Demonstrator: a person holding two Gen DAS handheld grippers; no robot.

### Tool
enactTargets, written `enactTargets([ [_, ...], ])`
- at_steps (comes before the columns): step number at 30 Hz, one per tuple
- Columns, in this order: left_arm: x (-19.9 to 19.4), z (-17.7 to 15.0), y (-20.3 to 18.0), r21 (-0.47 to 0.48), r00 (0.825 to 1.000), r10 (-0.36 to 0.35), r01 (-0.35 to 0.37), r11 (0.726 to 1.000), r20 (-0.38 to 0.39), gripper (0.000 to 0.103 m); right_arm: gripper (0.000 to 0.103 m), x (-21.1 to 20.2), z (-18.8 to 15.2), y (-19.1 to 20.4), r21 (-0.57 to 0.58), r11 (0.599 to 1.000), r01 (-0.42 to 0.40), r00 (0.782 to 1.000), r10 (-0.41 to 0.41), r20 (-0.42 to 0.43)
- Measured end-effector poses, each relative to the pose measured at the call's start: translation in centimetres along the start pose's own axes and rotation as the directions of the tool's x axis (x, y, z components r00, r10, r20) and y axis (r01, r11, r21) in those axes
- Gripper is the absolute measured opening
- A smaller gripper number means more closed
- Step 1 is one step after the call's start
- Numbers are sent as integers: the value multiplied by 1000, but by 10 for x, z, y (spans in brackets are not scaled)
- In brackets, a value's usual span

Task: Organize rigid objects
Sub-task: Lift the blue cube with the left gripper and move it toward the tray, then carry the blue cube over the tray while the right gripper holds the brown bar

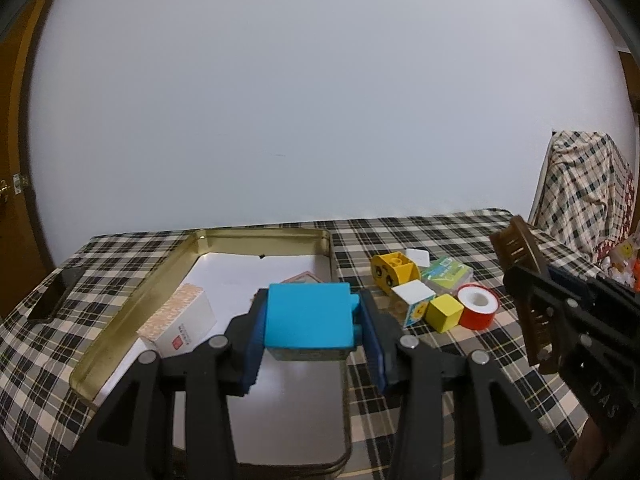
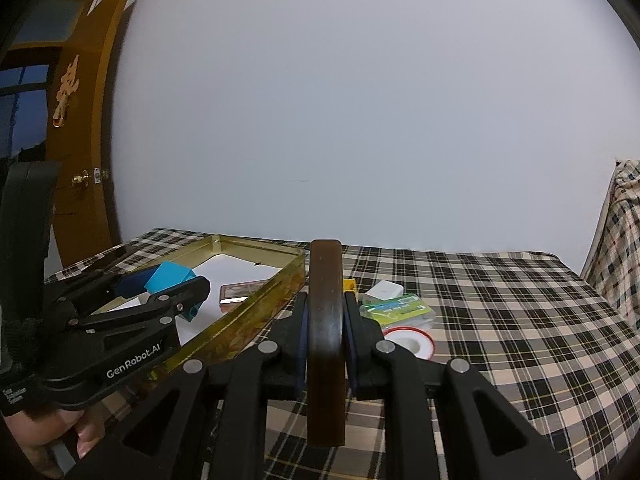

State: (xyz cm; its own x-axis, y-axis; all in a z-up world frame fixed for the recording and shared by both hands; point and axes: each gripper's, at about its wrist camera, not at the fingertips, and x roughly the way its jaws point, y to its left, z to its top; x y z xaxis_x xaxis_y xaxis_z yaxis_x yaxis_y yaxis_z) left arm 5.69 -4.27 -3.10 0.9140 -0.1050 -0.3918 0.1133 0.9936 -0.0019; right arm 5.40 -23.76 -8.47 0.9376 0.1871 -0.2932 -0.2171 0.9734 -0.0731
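1. From the left wrist view, a table draped in a black, cream and white checked cloth [image 1: 440,248] is standing against a plain pale wall [image 1: 320,100], with a brown wooden door [image 1: 16,128] at the left edge and a chair under a similar checked cover [image 1: 584,184] at the right. A shallow gold-coloured metal tin [image 1: 132,312] lined with white paper is lying open on the cloth, holding a white carton with an orange patterned top [image 1: 180,320]. To its right a small group is sitting close together: a yellow toy block with a face [image 1: 390,272], a yellow cube [image 1: 442,312], a white cube [image 1: 412,294] and a red-and-white tape roll [image 1: 478,306].

2. In the same view, the left gripper [image 1: 312,320] is clasping a bright blue plastic block [image 1: 308,316] between its blue pads, above the tin's interior.

3. From the right wrist view, the same cloth, tin [image 2: 248,312] and wall are showing, with a window beside the door at the far left.

4. Here the right gripper [image 2: 326,320] is clenching a dark brown wooden comb [image 2: 326,320] edge-on, above the cloth just right of the tin. A person's hand [image 2: 40,440] is gripping the left tool's handle.
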Motion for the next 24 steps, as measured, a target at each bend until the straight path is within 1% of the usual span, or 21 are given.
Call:
enactTargets([
  [12, -4, -2, 20, -25, 999, 32, -32, 999, 16, 42, 17, 7, 1, 26, -33, 998, -46, 999, 46, -4],
  [24, -8, -3, 37, -47, 998, 55, -54, 997, 26, 42, 17, 12, 2, 42, -56, 996, -76, 997, 75, -14],
])
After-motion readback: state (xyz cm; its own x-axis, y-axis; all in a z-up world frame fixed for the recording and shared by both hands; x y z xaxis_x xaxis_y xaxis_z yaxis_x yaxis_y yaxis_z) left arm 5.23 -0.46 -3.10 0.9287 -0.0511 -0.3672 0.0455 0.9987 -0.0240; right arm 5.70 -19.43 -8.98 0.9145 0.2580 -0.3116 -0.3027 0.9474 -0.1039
